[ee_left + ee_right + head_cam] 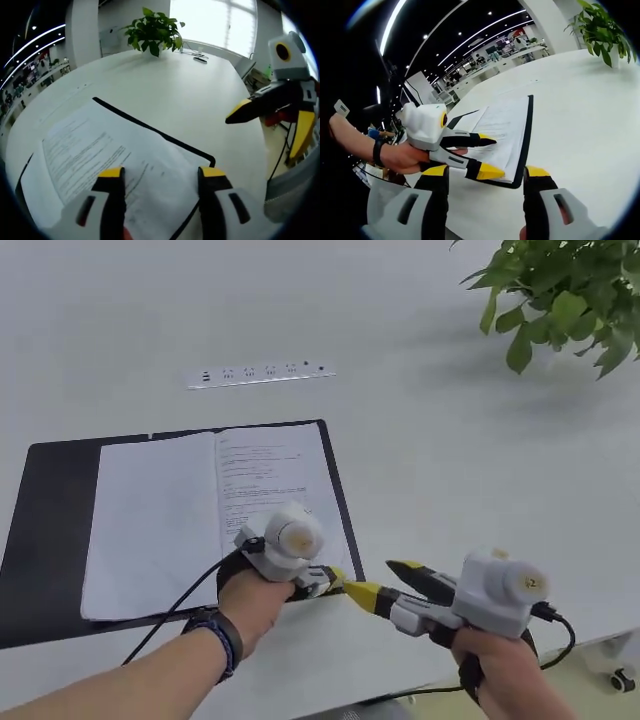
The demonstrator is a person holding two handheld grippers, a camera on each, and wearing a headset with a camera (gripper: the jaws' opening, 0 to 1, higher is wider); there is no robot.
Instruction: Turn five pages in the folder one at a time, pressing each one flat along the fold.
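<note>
A black folder (48, 510) lies open on the white table, with a blank white page (150, 525) on its left and a printed page (265, 475) on its right. My left gripper (326, 580) hovers over the folder's near right corner, jaws open above the printed page (95, 150) with nothing between them. My right gripper (383, 580) is just right of that corner, off the folder, pointing left at it, also open and holding nothing. The right gripper view has the left gripper (497, 157) beside the folder (529, 130).
A white power strip (260, 372) lies on the table beyond the folder. A green potted plant (560, 295) stands at the far right. The table's near edge (420, 680) runs just below the hands, and a cable trails from each gripper.
</note>
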